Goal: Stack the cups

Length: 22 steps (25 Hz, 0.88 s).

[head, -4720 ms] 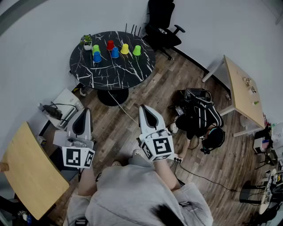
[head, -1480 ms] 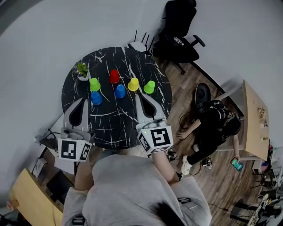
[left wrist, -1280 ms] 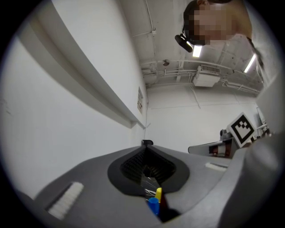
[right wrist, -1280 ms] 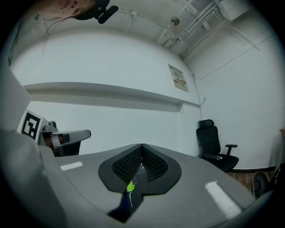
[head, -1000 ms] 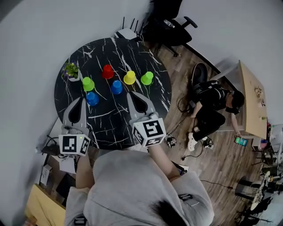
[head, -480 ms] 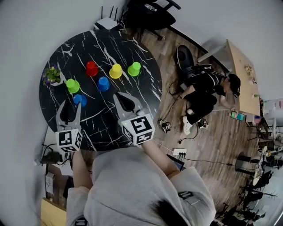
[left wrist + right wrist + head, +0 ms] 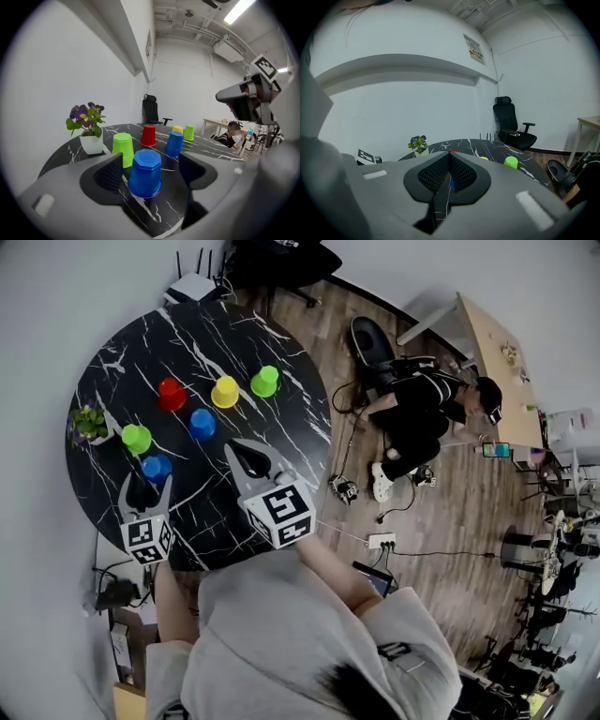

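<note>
Six upturned cups stand on the round black marble table [image 7: 281,442]. In the head view they are a red cup [image 7: 171,393], a yellow cup [image 7: 225,391], a green cup [image 7: 265,382], a blue cup [image 7: 202,423], a second green cup [image 7: 137,438] and a near blue cup [image 7: 156,468]. My left gripper [image 7: 146,482] has just been opening its jaws. They now stand wide, one either side of the near blue cup [image 7: 145,172], without touching it. My right gripper [image 7: 246,448] hovers over the table's near middle, shut and empty [image 7: 450,159].
A potted plant [image 7: 89,423] stands at the table's left edge, behind the left-hand green cup [image 7: 123,149]. A person [image 7: 422,409] sits on the wooden floor to the right. An office chair [image 7: 281,254] and a white router [image 7: 192,287] lie beyond the table. A wooden desk [image 7: 487,334] stands far right.
My left gripper has dropped toward the near blue cup and its jaws have spread from shut to wide. The right gripper sank a little and stayed shut.
</note>
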Available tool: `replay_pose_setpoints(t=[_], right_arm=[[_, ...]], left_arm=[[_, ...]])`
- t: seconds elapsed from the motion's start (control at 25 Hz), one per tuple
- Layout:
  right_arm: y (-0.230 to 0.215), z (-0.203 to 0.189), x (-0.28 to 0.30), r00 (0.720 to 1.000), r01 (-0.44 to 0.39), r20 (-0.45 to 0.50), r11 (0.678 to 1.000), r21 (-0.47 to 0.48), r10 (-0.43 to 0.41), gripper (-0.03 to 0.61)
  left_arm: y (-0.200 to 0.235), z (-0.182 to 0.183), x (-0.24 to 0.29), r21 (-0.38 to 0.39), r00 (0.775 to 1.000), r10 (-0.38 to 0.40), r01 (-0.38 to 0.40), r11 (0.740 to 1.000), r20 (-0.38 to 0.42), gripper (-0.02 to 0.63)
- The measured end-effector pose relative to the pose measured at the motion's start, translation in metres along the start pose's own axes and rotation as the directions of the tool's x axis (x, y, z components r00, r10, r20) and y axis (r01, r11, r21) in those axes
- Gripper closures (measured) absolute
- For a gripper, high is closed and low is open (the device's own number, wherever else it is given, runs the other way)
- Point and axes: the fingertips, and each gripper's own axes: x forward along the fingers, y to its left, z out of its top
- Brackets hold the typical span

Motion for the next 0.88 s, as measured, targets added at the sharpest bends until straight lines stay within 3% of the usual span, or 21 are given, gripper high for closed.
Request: replay_pose_setpoints(t=[0.28,0.4,0.88], right_arm=[[-0.004,-0.003,0.007,1.000,0.027,-0.012,1.000,0.005,-0.027,0.575],[-0.007,-0.004,0.010,0.999,0.033,-0.019,0.999,0.007,-0.033,0.575],[-0.007,-0.025,0.043,0.995,0.049,-0.090,0.999,0.008,-0.048,0.574]], left_arm=[[0.001,-0.015,0.022,0.007,0.997,-0.017,0.018,1.000,-0.079,0.223],[0.000,-0.015,0.026,0.011,0.995,-0.020,0.022,1.000,-0.095,0.337],[-0.048,-0.017,0.031,0.068,0.981,-0.150,0.159,0.985,-0.122,0.339]])
